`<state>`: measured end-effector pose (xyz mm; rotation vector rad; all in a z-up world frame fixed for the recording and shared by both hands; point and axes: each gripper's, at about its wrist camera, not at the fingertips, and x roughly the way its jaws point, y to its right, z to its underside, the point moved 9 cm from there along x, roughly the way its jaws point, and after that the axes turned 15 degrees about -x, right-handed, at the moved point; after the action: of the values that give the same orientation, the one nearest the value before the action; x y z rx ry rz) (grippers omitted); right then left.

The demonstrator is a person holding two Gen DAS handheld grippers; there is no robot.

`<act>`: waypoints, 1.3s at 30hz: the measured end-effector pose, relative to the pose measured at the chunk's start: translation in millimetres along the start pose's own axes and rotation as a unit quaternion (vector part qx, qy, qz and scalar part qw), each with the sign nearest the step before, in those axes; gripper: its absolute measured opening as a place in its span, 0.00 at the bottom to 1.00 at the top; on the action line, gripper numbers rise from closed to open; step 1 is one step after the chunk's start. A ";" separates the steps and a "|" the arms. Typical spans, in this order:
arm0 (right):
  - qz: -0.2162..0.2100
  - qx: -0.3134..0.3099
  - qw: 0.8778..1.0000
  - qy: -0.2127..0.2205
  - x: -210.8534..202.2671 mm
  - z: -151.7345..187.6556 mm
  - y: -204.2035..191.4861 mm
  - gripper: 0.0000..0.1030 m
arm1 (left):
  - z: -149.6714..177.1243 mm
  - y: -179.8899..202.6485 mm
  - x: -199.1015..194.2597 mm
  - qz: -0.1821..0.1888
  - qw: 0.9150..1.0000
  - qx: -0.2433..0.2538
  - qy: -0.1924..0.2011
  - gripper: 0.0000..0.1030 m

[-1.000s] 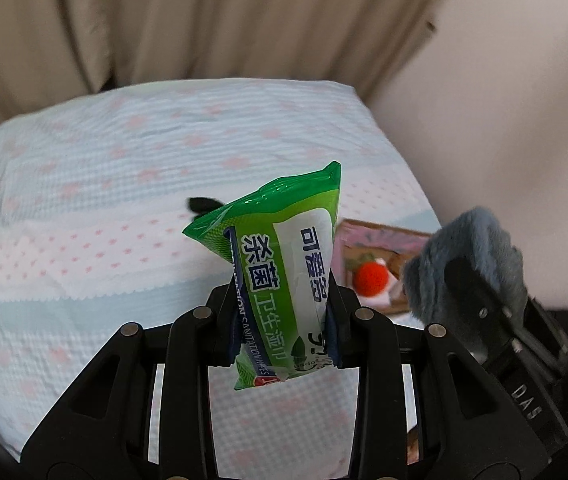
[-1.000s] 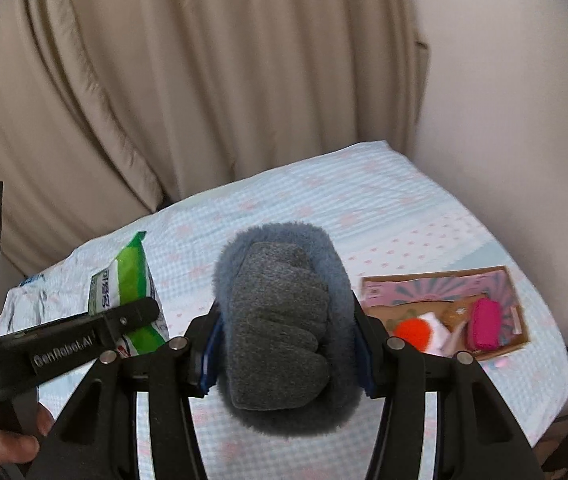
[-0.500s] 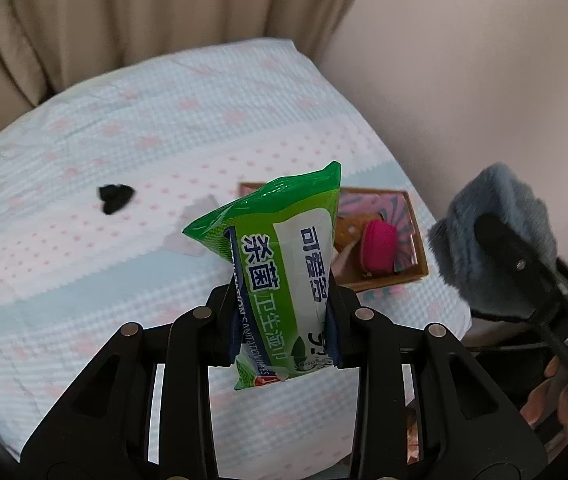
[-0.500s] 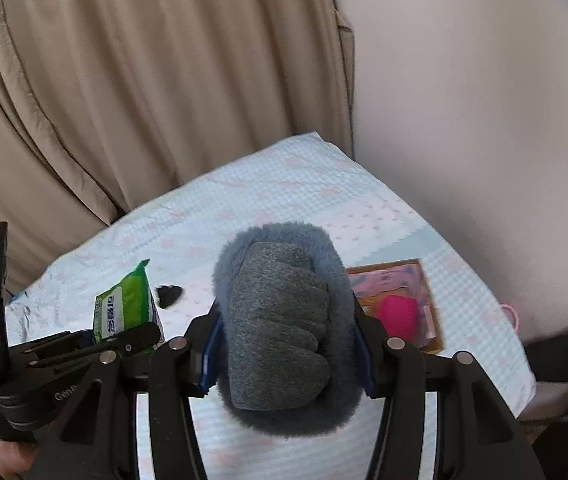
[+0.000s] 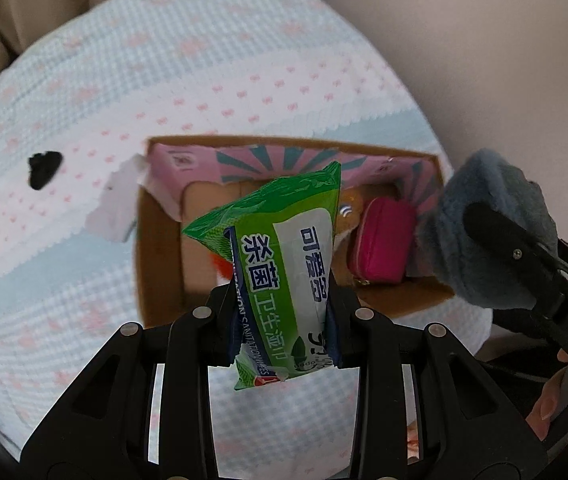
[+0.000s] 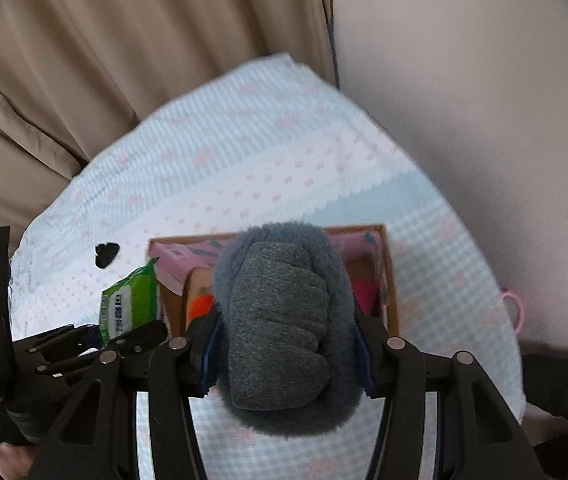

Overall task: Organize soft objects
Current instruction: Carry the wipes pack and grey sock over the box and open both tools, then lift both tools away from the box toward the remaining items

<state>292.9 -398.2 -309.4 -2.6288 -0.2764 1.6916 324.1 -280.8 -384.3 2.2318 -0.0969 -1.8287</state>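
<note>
My left gripper (image 5: 282,326) is shut on a green pack of wet wipes (image 5: 284,268), held upright above the near side of an open cardboard box (image 5: 160,248) with a pink printed lining. Inside the box lie a magenta pouch (image 5: 381,246) and an orange soft thing (image 5: 222,266), mostly hidden by the pack. My right gripper (image 6: 285,346) is shut on a grey fluffy slipper (image 6: 284,332), held over the same box (image 6: 389,276). In the left wrist view the slipper (image 5: 491,232) hangs over the box's right end. The wipes pack (image 6: 128,304) shows left of the box.
The box sits on a bed with a pale blue and white sheet (image 5: 64,120) dotted pink. A small black object (image 5: 44,168) lies on the sheet left of the box. Beige curtains (image 6: 104,60) and a plain wall (image 6: 483,100) border the bed. A pink loop (image 6: 513,312) hangs at the bed's right edge.
Both grippers have moved across the bed and down toward the box, which now lies right beneath them and looks much larger. Both grips are unchanged.
</note>
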 end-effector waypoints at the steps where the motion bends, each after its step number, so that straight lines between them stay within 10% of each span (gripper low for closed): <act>1: -0.009 0.003 1.000 -0.011 13.5 -0.5 2.5 0.48 | -1.1 0.5 11.7 -0.005 1.000 0.001 -0.008 0.28; 15: -0.087 0.012 0.993 -0.073 99.2 -13.5 -10.8 0.50 | -12.9 -24.0 59.4 -0.064 0.997 0.009 -0.031 0.31; 17: -0.096 0.015 0.992 -0.077 105.2 -17.1 -14.7 0.58 | -14.6 -27.5 57.7 -0.078 0.996 0.019 -0.027 0.46; 19: -0.101 0.016 0.992 -0.079 108.3 -20.1 -17.3 0.72 | -14.5 -31.3 57.0 -0.085 0.996 0.028 -0.027 1.00; 22: -0.113 0.015 0.991 -0.064 107.3 -24.4 -21.6 0.99 | -12.5 -37.9 50.0 -0.090 0.995 0.039 -0.020 1.00; 39: -0.070 -0.016 0.997 -0.026 57.6 -15.3 -32.9 0.99 | 5.1 -58.5 -5.4 -0.064 0.998 0.008 0.010 1.00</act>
<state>325.2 -355.9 -351.8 -2.5229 -0.4793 1.7245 311.6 -223.9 -393.9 2.3152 0.0358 -1.8757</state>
